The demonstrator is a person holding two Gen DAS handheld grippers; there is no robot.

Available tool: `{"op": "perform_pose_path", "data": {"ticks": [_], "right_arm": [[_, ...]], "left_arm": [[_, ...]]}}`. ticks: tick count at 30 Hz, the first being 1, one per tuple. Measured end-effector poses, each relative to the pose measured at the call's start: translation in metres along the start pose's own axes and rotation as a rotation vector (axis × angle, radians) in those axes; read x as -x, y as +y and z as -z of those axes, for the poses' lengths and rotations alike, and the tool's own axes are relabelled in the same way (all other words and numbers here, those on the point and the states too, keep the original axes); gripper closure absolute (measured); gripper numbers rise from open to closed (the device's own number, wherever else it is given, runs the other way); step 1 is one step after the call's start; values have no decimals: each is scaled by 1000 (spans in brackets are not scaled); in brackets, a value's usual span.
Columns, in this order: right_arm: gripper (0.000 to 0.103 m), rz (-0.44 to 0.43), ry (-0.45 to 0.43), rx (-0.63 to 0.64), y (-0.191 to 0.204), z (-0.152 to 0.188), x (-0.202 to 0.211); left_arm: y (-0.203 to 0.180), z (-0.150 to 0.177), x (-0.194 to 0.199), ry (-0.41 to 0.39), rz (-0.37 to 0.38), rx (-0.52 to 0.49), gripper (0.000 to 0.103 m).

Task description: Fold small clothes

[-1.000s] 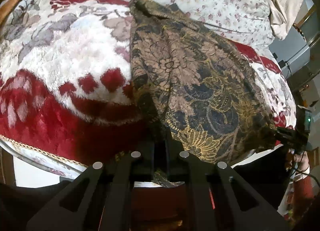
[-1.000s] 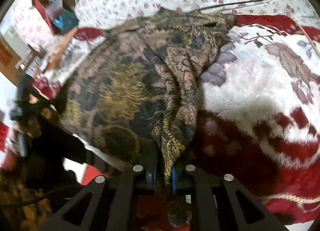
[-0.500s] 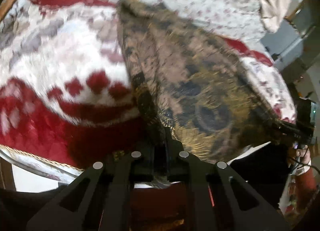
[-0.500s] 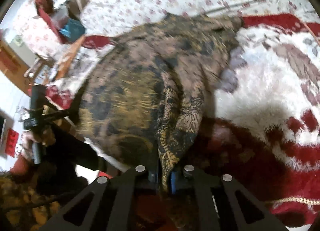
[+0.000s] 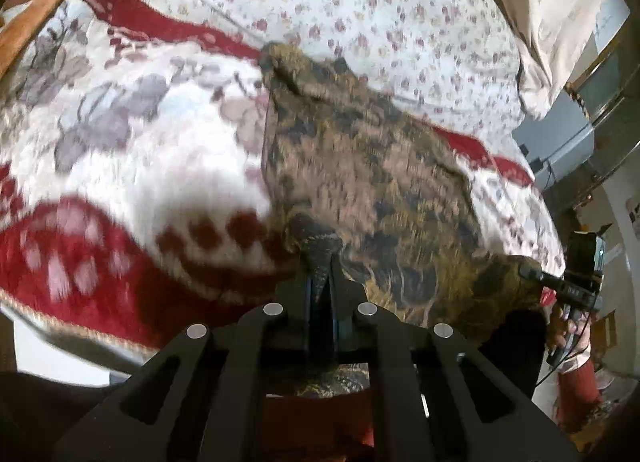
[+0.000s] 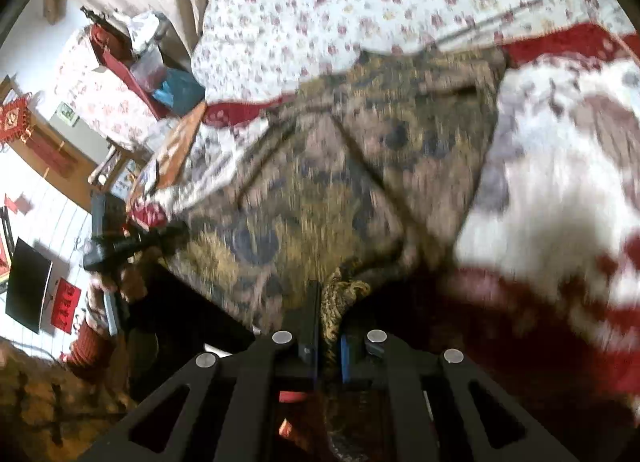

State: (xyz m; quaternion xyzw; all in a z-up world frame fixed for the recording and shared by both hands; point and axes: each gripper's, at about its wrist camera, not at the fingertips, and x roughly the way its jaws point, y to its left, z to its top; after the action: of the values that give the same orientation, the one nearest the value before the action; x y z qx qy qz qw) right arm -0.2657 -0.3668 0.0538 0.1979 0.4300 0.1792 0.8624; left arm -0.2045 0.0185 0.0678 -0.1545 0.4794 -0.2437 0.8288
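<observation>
A brown, gold and black patterned garment (image 5: 372, 181) lies spread on a red and white plush blanket (image 5: 120, 181); it also shows in the right wrist view (image 6: 340, 181). My left gripper (image 5: 320, 282) is shut on the garment's near corner. My right gripper (image 6: 330, 302) is shut on the other near corner, bunched between its fingers. Each gripper appears in the other's view, my right one (image 5: 560, 282) at the garment's right corner and my left one (image 6: 132, 242) at its left corner. Both views are motion-blurred.
A floral sheet (image 5: 380, 13) covers the bed behind the blanket (image 6: 560, 201). An orange patterned cushion (image 5: 36, 1) sits at the far left. Beyond the bed's left side stand cluttered furniture and bags (image 6: 132, 57). The bed's near edge (image 5: 60, 322) runs just before my grippers.
Both grippers have pulled the garment's near edge back toward me and lifted it. The cloth is stretched tauter between them. The view has become blurred from the motion.
</observation>
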Motion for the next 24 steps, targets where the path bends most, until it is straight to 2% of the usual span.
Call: {"op": "perform_pose_path", "data": {"ticks": [3, 7, 11, 15, 18, 20, 22, 24], "right_arm": [[97, 19, -80, 10, -6, -40, 5], [97, 42, -181, -35, -26, -97, 4], [97, 57, -249, -113, -57, -154, -10], [97, 110, -258, -174, -90, -202, -34], [97, 157, -254, -222, -124, -232, -60], [97, 202, -240, -269, -151, -247, -83], [96, 253, -189, -291, -170, -256, -102], [91, 305, -138, -289, -179, -260, -111]], "left_arm": [[-1, -32, 4, -56, 2, -2, 97], [-8, -91, 0, -134, 16, -5, 97], [-14, -160, -27, -178, 21, 11, 97], [-16, -226, -75, -195, -23, 17, 97], [-5, -252, -114, -200, -57, 35, 97], [7, -264, -145, -166, -53, 49, 97], [22, -269, -175, -108, -94, 60, 96], [32, -271, -189, -62, -137, 66, 96]]}}
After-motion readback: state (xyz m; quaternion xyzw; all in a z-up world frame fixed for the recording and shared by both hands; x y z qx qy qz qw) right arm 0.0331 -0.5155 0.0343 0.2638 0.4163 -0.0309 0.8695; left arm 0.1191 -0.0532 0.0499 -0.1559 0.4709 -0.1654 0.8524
